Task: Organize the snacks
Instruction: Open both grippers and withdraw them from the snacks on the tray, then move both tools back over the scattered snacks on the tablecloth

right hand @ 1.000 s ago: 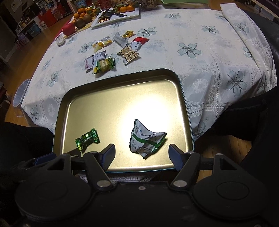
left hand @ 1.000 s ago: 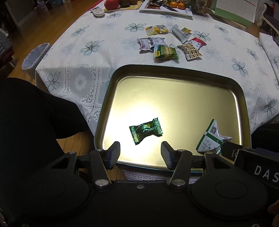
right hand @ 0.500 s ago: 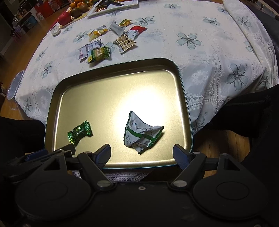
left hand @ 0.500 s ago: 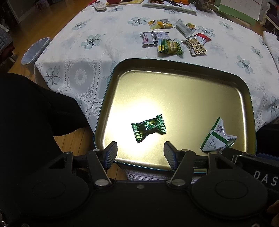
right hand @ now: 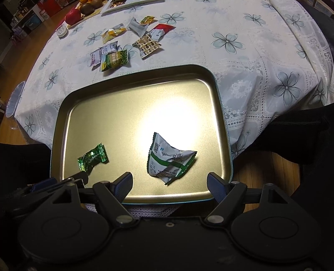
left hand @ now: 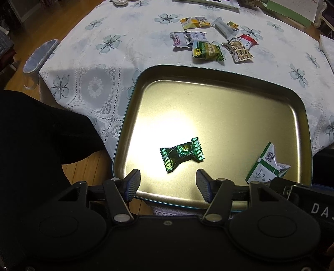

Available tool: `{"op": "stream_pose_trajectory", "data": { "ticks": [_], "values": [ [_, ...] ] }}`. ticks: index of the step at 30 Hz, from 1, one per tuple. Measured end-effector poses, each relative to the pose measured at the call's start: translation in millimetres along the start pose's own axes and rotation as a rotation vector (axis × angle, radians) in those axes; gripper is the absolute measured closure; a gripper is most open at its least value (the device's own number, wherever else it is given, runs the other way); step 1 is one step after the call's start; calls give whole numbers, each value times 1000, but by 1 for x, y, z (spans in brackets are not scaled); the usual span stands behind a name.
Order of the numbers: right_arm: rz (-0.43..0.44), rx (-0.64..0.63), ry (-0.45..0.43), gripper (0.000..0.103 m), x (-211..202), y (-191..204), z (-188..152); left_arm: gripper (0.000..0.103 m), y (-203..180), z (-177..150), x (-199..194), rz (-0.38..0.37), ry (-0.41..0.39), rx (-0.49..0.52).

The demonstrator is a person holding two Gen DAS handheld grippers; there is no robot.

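Left wrist view. The left claw (left hand: 168, 183) stands wide open above the near rim of the tin (left hand: 219, 73), its ribbed black pads holding nothing. The tin is a shallow, rounded-rectangle tray of brushed gold metal with a teal outer edge, lying on the tabletop (left hand: 125, 52) at its near edge. A bright glare spot falls on its floor. Inside lies a green candy (left hand: 181, 154), a glossy foil twist with crimped ends, just beyond the open pads and touching neither. At the tin's right side rests a white packet (left hand: 267, 164), crumpled, with green stripes and a printed code. A white lace-patterned cloth with pale blue flowers covers the tabletop. Beyond the tin sits a loose cluster of snacks (left hand: 215, 41): flat sachets and pillow packs in white, green, yellow, red and brown.

Right wrist view. The right claw (right hand: 170, 184) is likewise wide open and empty, its pads spread over the tin's (right hand: 221, 116) near rim. The white packet (right hand: 169, 158) lies in the tin just ahead of the gap, untouched. The green candy (right hand: 92, 159) lies to its left, well apart from it. The snacks (right hand: 127, 43) lie on the cloth beyond the tin. A red apple (right hand: 73, 15) sits at the far edge.
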State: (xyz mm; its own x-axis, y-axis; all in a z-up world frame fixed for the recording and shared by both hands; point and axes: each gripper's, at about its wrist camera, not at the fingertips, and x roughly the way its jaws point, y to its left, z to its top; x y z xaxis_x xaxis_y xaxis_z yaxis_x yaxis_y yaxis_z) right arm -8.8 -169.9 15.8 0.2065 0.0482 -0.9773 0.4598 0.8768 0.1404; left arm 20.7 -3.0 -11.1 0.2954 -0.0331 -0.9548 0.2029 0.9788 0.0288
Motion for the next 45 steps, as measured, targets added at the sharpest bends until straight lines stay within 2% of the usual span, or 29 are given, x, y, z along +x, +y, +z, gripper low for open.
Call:
{"op": "stream_pose_trajectory", "data": {
  "ticks": [16,25,35,41,45],
  "values": [
    [-37,-15,105,21,16,9,30,40,5,27,10,-39,85,28],
    [-53,-43,162,21,27,13,45,40,8,46,19,-33,129,43],
    [-81,-101,137,21,26,21,74,40,10,72,26,-22,147,58],
    [-62,-94,140,21,27,21,98,40,8,90,28,-19,141,65],
    [-75,-144,135,21,28,28,113,40,8,104,30,-16,135,66]
  ]
}}
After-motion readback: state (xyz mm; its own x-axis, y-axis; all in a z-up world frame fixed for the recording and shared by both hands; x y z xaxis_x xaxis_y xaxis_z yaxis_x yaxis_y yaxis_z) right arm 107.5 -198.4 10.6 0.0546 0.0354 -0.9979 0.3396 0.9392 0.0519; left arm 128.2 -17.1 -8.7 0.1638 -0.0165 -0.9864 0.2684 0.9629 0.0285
